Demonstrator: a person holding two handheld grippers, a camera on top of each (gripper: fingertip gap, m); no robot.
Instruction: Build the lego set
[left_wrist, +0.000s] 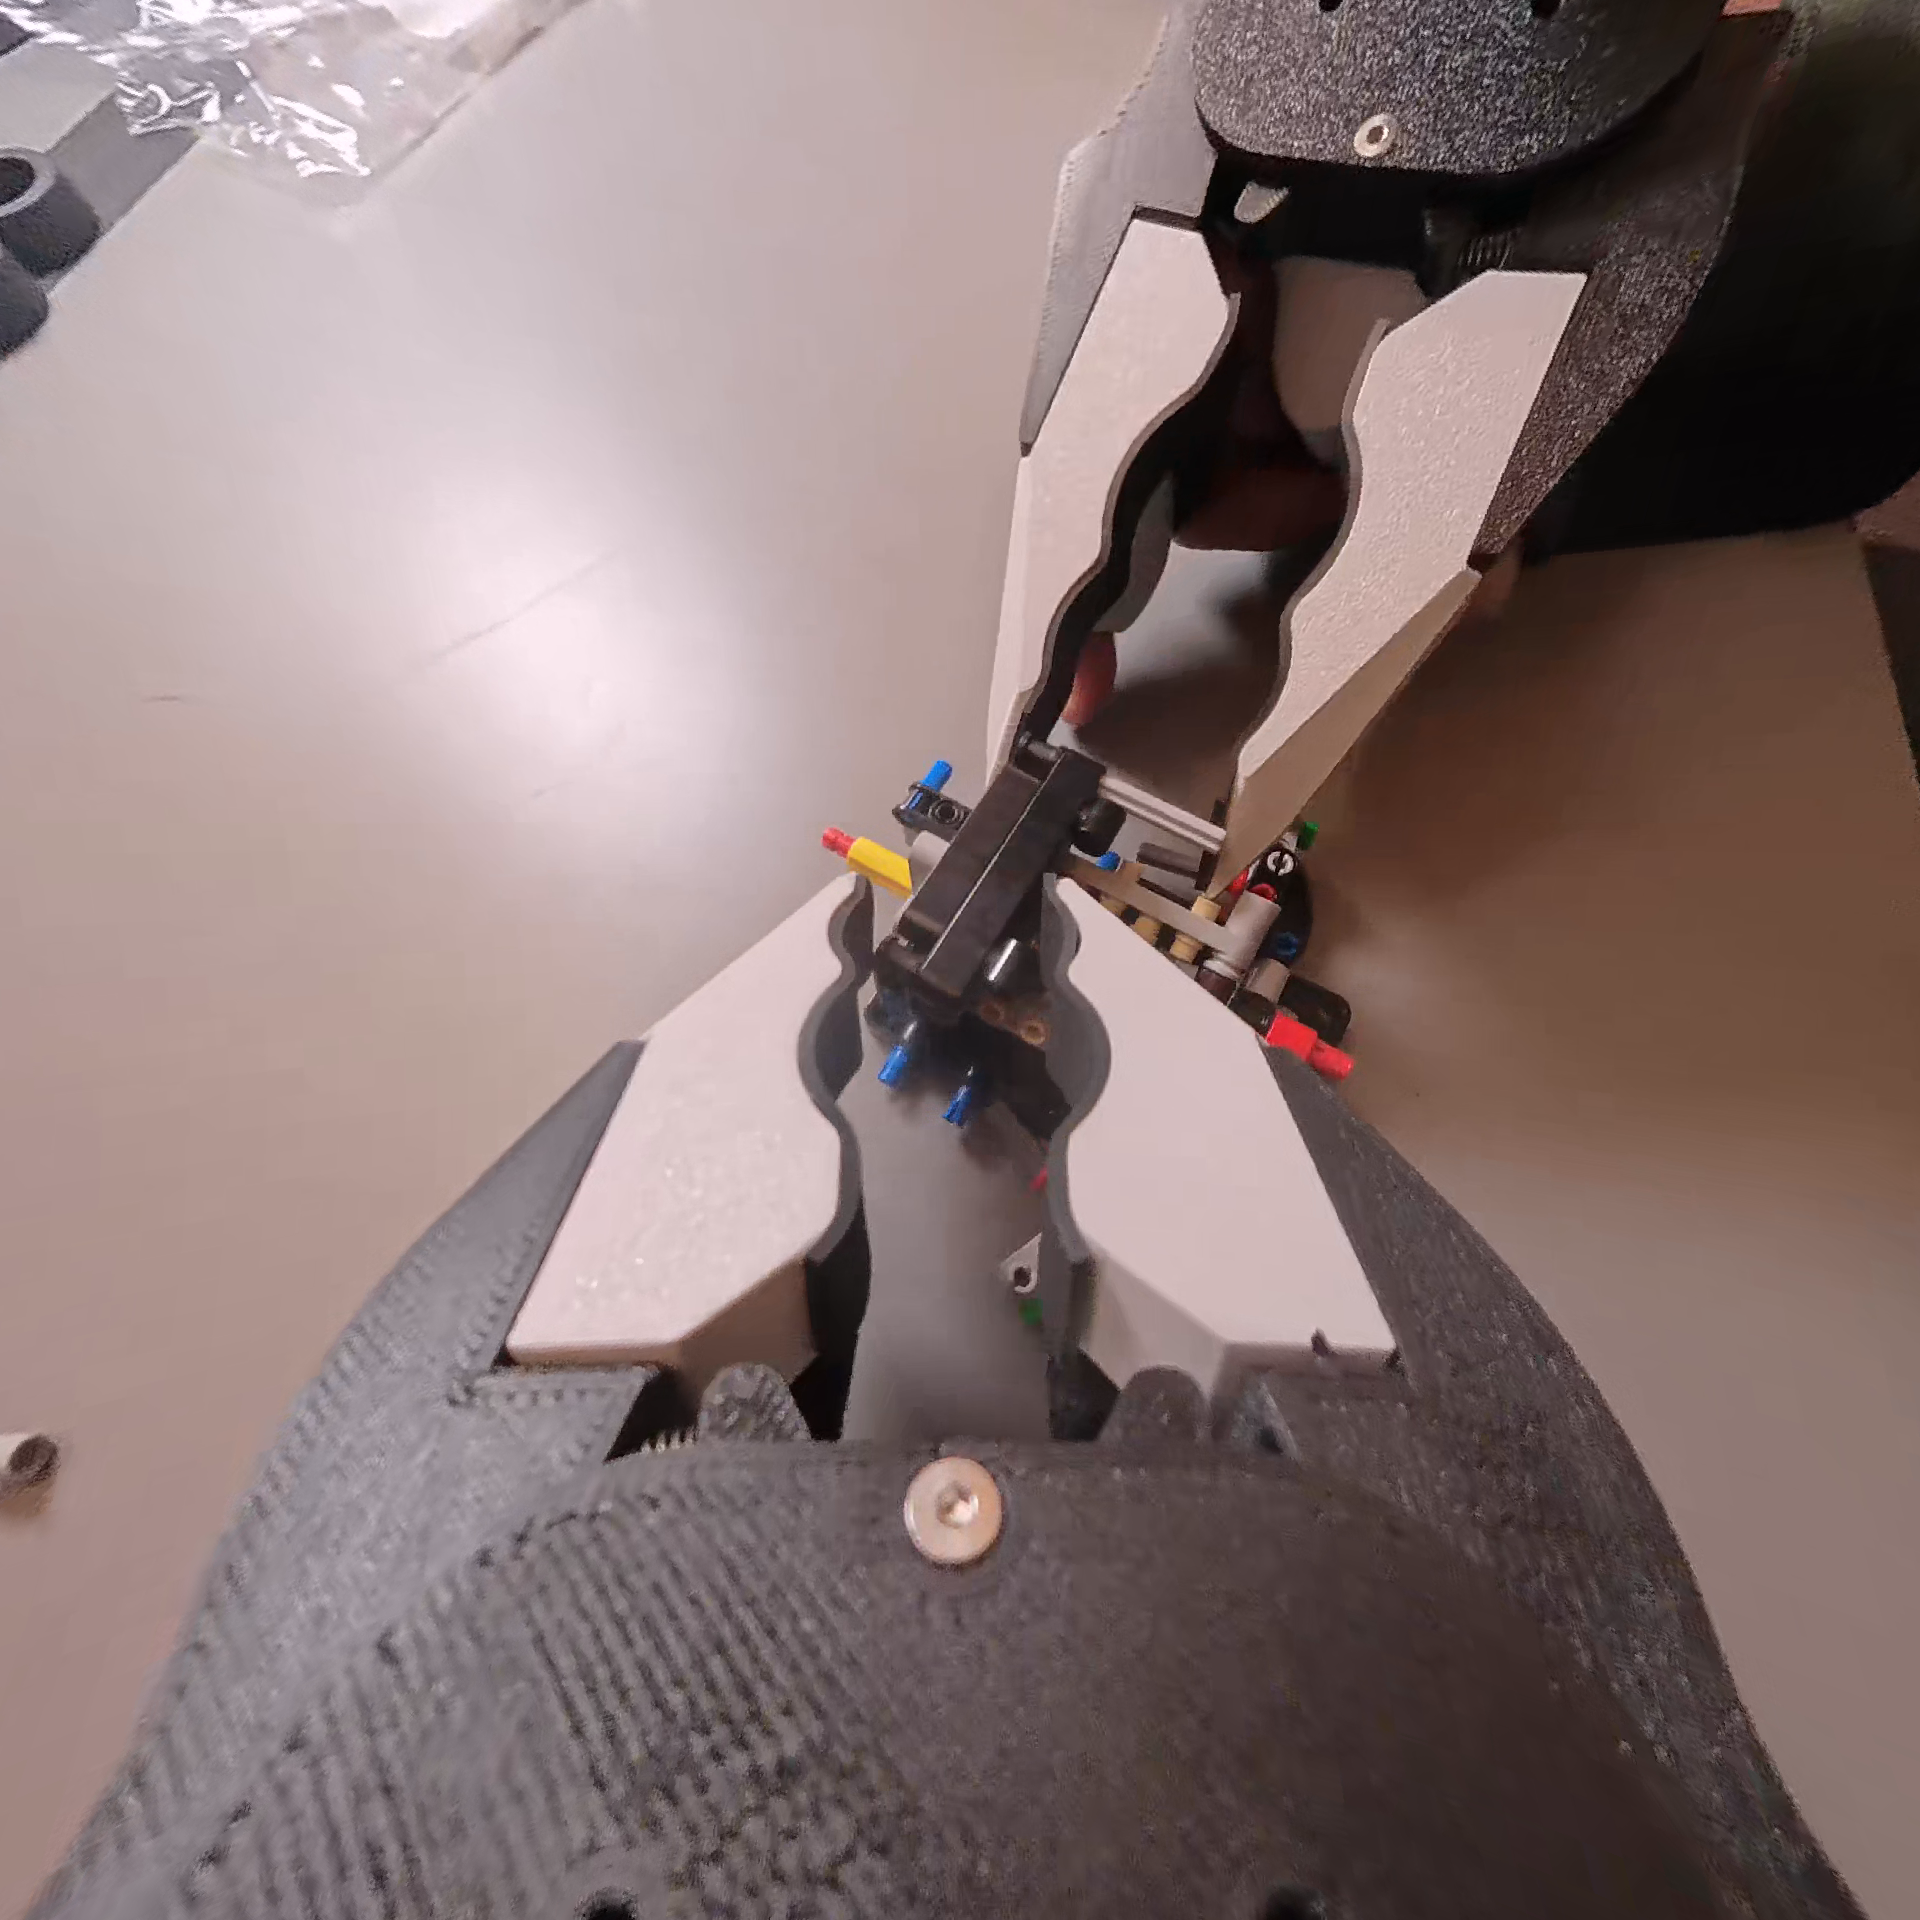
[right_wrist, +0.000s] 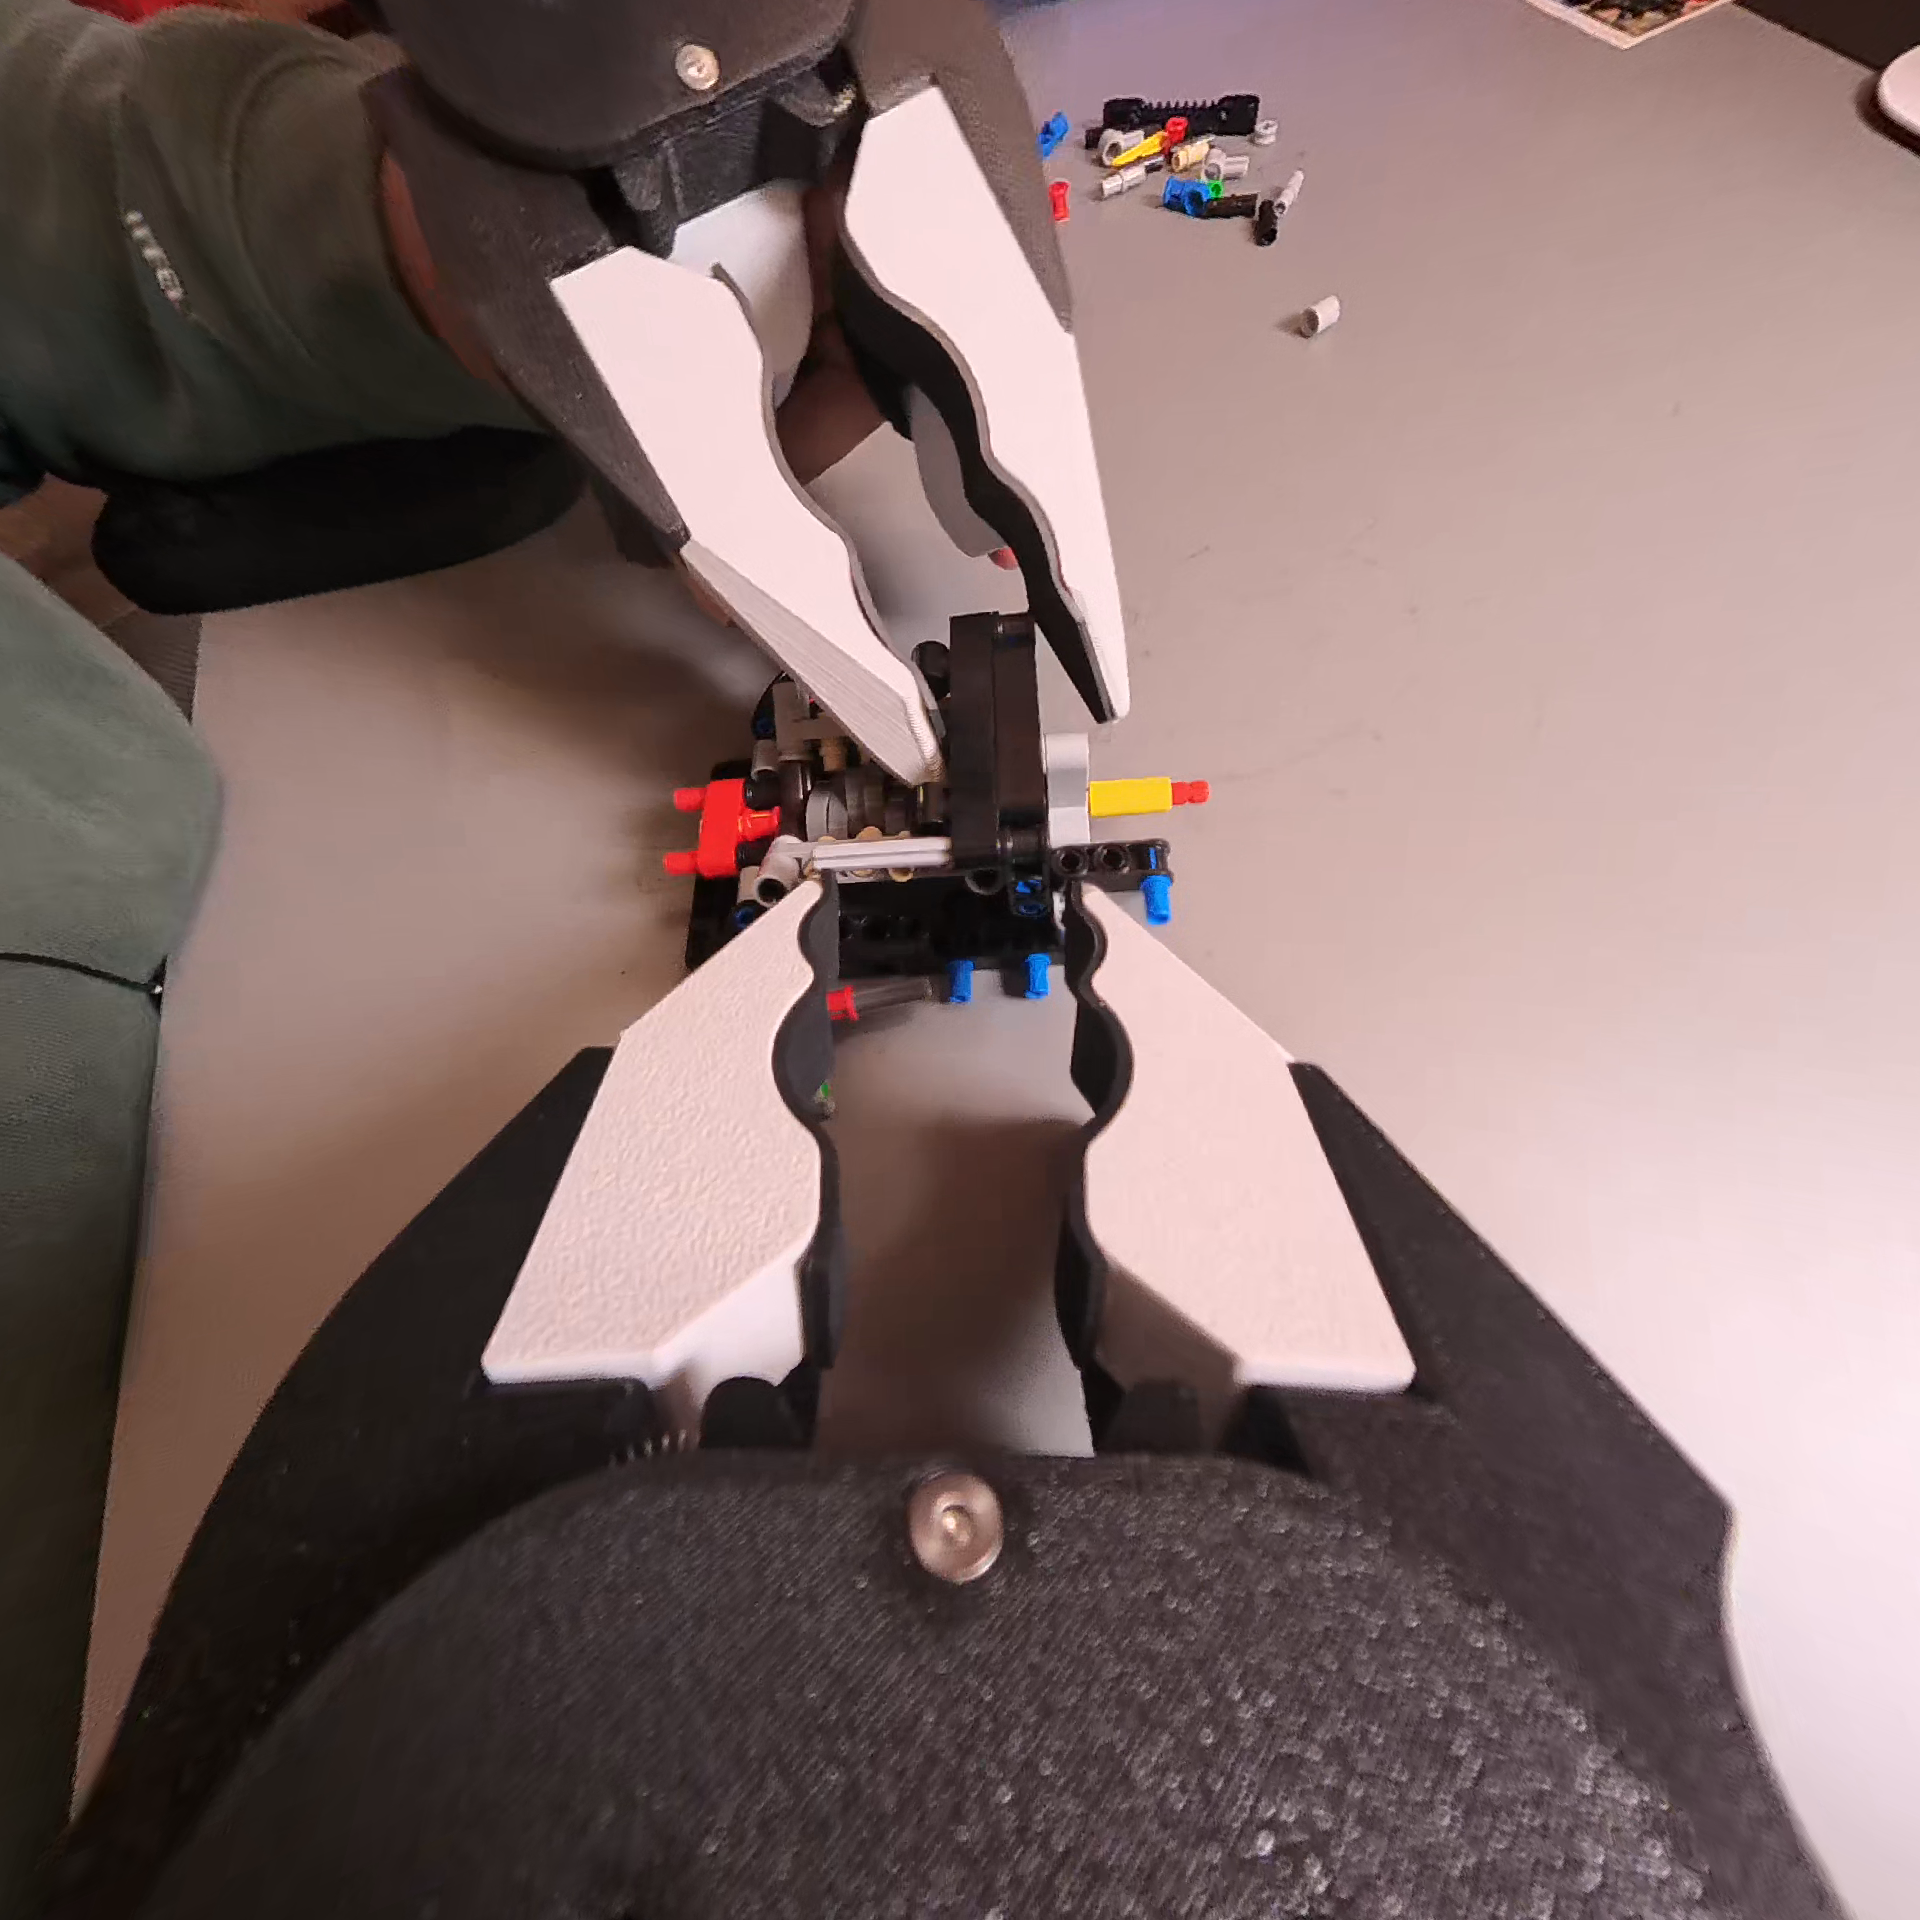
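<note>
A small lego model (right_wrist: 894, 821) of black, grey, red, yellow and blue parts sits on the grey table (right_wrist: 1455, 727). A black beam (right_wrist: 992, 727) stands upright on it. My left gripper (left_wrist: 961, 894) comes from the far side in the right wrist view (right_wrist: 1018, 743) and is shut on the black beam (left_wrist: 987, 883). My right gripper (right_wrist: 951, 894) straddles the model's black base at the near side and is closed against it. In the left wrist view the right gripper (left_wrist: 1132, 810) reaches in from above onto the model (left_wrist: 1174, 914).
A pile of loose lego pieces (right_wrist: 1174, 156) lies at the far right, with a single grey bush (right_wrist: 1320, 315) nearer. Clear plastic bags (left_wrist: 260, 104) and black tyres (left_wrist: 31, 208) lie at the far left. A person's green sleeve (right_wrist: 156, 312) is at the left. The tips of both grippers are at nearly the same place.
</note>
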